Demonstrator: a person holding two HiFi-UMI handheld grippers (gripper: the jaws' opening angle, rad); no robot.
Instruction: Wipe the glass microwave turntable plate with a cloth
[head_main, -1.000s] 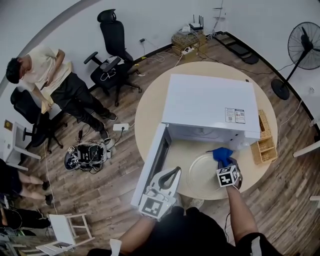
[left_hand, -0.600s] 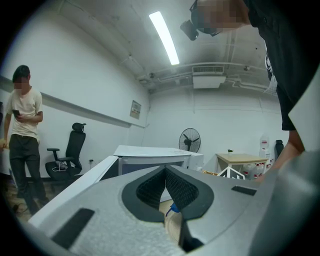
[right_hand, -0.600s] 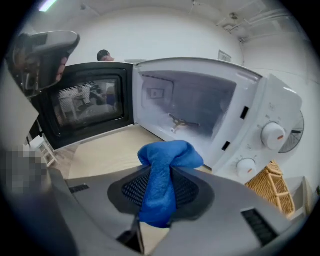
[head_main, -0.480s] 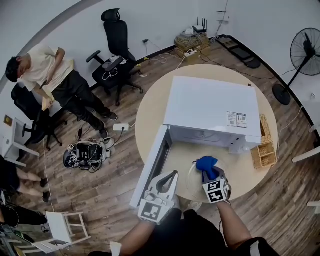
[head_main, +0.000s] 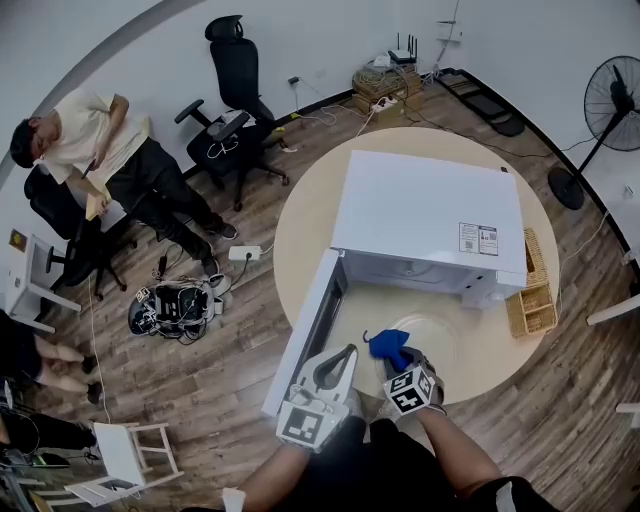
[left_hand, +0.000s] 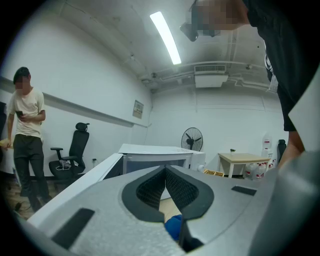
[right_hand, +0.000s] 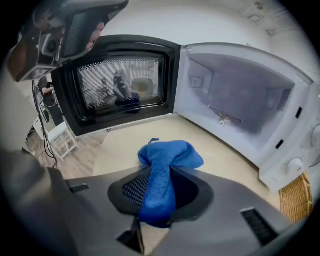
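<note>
Left tongs (head_main: 346, 352): pressed together at the tips and holding nothing; raised beside the door (head_main: 305, 330).
Left tongs' view: a fan (left_hand: 192, 138) and a side table (left_hand: 242, 159) show far off, with a speck of blue below the pads.
Cloth (head_main: 386, 345): blue, bunched, pinched in the right tongs (head_main: 395, 360).
Plate (head_main: 440, 335): flat on the counter (head_main: 300, 230) before the open microwave (head_main: 430, 210); the cloth is at its left edge, contact unclear.
Right tongs' view: cavity (right_hand: 240, 95) and its hub (right_hand: 222, 119), hidden from the head view.
Sticker (head_main: 478, 239): print too small to read.
</note>
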